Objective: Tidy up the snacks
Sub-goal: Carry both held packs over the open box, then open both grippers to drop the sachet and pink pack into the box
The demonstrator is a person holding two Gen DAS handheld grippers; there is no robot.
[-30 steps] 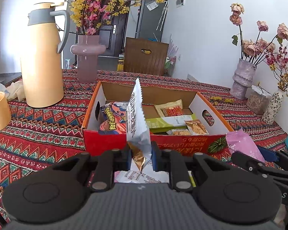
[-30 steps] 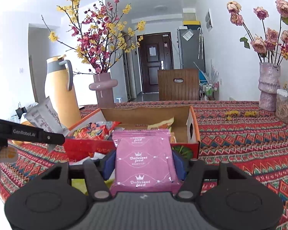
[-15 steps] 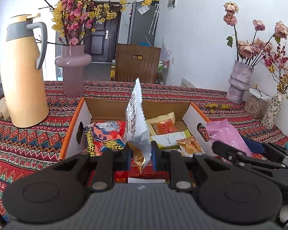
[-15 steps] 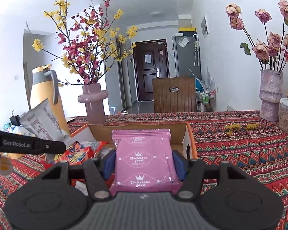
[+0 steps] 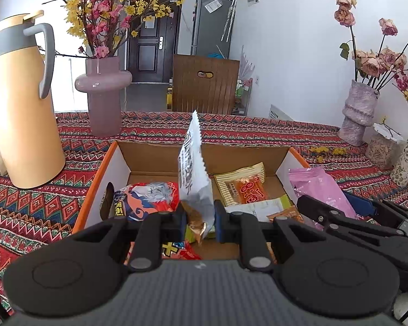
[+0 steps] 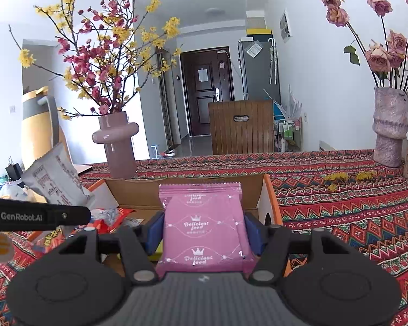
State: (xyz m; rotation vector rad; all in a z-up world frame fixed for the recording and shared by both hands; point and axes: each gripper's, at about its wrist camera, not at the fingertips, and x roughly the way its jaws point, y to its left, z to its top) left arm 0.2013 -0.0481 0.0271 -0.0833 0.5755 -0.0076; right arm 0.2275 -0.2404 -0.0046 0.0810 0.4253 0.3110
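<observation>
Pink foil fills the middle of our right-wrist view: our right gripper (image 6: 204, 233) is clamped on a flat pink snack packet (image 6: 204, 228), held level and pointing toward 12 o'clock over the near right part of the cardboard box (image 6: 269, 198). Our left gripper (image 5: 198, 220) pinches a white snack bag (image 5: 194, 174) by its lower edge, so the bag stands upright on its thin side above the box interior. From the left wrist, the right gripper's fingers (image 5: 321, 212) enter at 3 o'clock with the packet above the box's right wall. Loose snacks lie inside the box, among them an orange-and-blue bag (image 5: 147, 195) at 9 o'clock and a red-labelled packet (image 5: 244, 187) at 1 o'clock. Our own gripper bodies hide the box's near wall and whatever lies at 6 o'clock; the print on the white bag is too small to read.
</observation>
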